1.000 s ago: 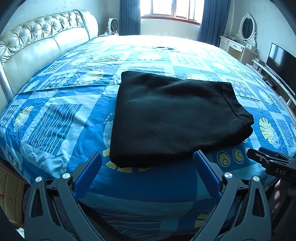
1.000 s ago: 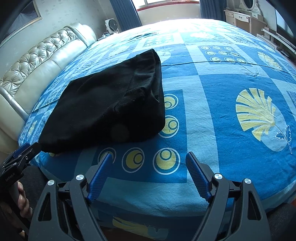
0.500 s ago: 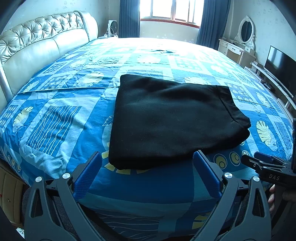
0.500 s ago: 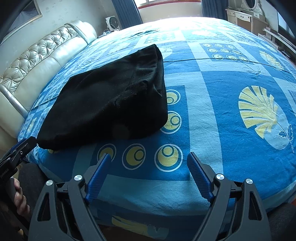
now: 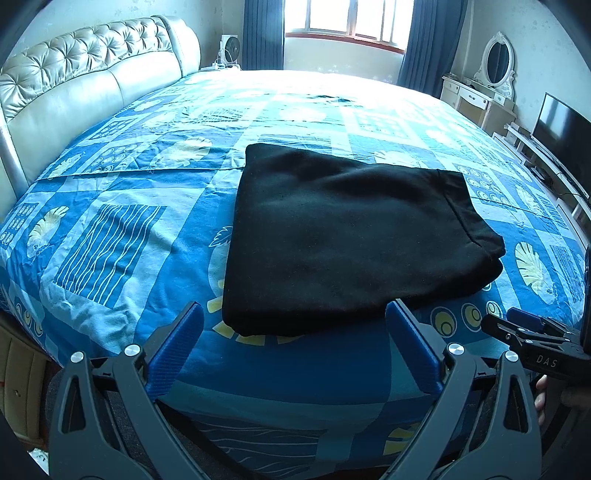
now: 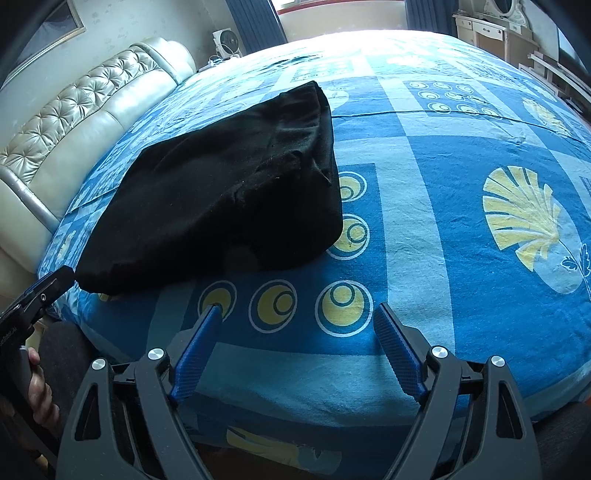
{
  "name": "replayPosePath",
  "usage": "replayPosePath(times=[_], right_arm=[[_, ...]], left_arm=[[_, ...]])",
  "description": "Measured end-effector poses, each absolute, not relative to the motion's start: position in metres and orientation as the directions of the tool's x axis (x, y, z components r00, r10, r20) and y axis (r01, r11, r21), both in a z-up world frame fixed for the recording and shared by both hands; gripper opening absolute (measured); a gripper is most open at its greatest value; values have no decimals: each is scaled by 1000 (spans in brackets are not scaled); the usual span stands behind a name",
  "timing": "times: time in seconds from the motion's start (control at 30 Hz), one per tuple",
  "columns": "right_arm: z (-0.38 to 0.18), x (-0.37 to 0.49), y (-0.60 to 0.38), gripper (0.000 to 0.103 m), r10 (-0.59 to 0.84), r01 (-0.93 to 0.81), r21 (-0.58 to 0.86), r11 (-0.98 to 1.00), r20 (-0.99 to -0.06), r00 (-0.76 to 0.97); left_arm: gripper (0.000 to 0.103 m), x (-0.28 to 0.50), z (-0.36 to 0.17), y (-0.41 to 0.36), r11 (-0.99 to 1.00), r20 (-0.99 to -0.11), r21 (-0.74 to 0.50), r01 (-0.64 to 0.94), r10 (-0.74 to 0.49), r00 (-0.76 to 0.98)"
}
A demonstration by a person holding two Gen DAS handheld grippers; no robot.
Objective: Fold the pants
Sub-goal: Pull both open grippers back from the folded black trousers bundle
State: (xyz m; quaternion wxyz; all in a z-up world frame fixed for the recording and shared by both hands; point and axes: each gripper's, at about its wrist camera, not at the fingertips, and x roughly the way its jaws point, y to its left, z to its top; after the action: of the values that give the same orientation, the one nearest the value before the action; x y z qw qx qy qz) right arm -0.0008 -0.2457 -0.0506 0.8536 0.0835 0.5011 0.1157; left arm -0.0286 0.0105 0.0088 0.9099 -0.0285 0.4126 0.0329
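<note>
The black pants (image 5: 343, 240) lie folded into a thick rectangle on the blue patterned bedspread (image 5: 110, 236), near the bed's front edge. My left gripper (image 5: 295, 314) hangs open just short of the fold's near edge, nothing between its blue pads. In the right wrist view the same pants (image 6: 229, 192) sit up and to the left, and my right gripper (image 6: 299, 314) stands open over bare bedspread (image 6: 461, 258) to their right, touching no cloth. Each gripper shows at the edge of the other's view, held by a hand (image 6: 37, 391).
A tufted cream headboard (image 5: 74, 85) runs along the left. A window with dark blue curtains (image 5: 347, 22) is at the back. A white dressing table with a mirror (image 5: 487, 85) and a television (image 5: 561, 125) stand on the right. The bed edge drops off just below the grippers.
Both views have shifted slightly, so the pants sit a little lower and nearer in frame. The pants lie as before and both grippers stay open.
</note>
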Motion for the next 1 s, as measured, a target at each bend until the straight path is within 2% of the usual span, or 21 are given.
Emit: replayPosePath(times=[0.43,1.0], right_arm=[[-53,-2,-243,83,290,-121,264,957,-839,461],[-55,-2,-239,83,298,-139,264,954,-842,449]], left_arm=[[99,-27,9,14,996,-766,-35,-85,28,642],[101,-31,14,7,995,-745,28,-92,82,662]])
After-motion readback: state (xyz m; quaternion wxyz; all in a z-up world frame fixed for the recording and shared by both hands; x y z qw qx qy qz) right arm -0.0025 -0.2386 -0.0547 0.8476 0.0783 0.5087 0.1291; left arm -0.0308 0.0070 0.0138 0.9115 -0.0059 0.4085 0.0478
